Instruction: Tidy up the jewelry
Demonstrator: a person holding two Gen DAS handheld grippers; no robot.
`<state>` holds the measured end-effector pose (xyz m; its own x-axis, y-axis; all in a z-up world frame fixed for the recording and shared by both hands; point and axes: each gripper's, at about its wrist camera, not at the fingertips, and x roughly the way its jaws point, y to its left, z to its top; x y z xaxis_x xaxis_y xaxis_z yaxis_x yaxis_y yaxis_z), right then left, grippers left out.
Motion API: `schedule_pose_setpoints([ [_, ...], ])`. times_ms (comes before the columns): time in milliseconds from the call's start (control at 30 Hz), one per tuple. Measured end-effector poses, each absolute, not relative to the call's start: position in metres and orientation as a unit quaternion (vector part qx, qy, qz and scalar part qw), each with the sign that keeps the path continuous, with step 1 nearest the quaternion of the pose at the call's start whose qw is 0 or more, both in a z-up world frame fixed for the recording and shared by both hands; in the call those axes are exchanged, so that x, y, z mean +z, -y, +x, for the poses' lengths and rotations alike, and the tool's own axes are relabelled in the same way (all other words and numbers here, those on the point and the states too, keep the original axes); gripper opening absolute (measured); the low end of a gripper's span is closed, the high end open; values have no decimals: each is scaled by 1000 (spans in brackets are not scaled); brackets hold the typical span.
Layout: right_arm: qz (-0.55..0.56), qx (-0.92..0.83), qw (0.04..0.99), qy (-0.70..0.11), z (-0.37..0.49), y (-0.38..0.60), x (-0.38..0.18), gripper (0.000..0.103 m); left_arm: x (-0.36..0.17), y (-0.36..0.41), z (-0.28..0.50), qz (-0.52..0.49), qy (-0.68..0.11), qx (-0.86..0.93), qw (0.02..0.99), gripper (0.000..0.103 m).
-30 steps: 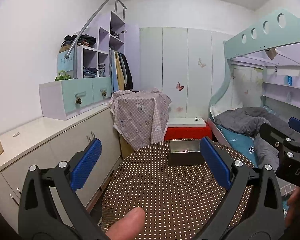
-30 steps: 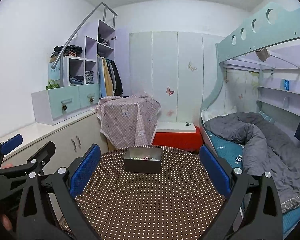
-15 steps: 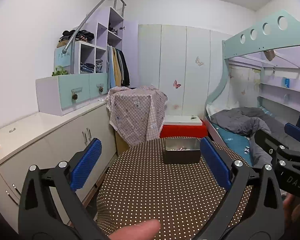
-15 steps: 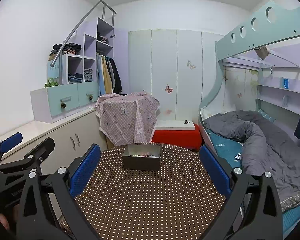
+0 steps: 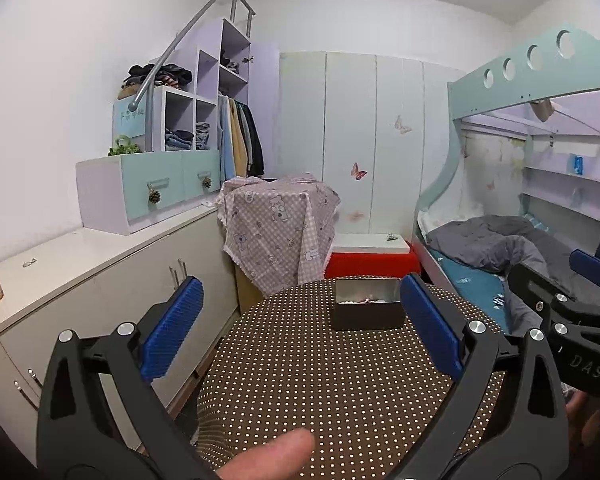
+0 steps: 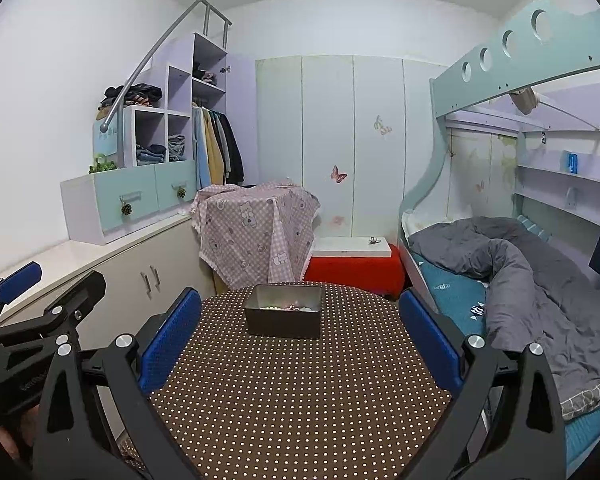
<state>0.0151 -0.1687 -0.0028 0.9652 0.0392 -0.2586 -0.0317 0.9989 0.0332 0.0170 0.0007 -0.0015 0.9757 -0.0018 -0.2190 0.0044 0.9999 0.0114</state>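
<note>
Looking along the left tool [image 5: 296, 320], its blue pads stand wide apart and empty above a round surface [image 5: 320, 380] covered in brown dotted cloth. A dark metal box [image 5: 367, 312] holding small pale jewelry pieces [image 5: 360, 301] sits at the far edge of the surface, between the pads. A fingertip [image 5: 276, 454] shows at the near edge.

From the right view, the right tool [image 6: 300, 332] is likewise spread apart, holding nothing. The box [image 6: 283, 317] lies far centre; the left tool [image 6: 28, 308] appears at left.
</note>
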Motion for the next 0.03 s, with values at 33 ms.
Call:
schedule_pose_setpoints([
  [33,14,19,991,-131,15,169,-3,95,-2,0,17,8,-110,0,994,97],
])
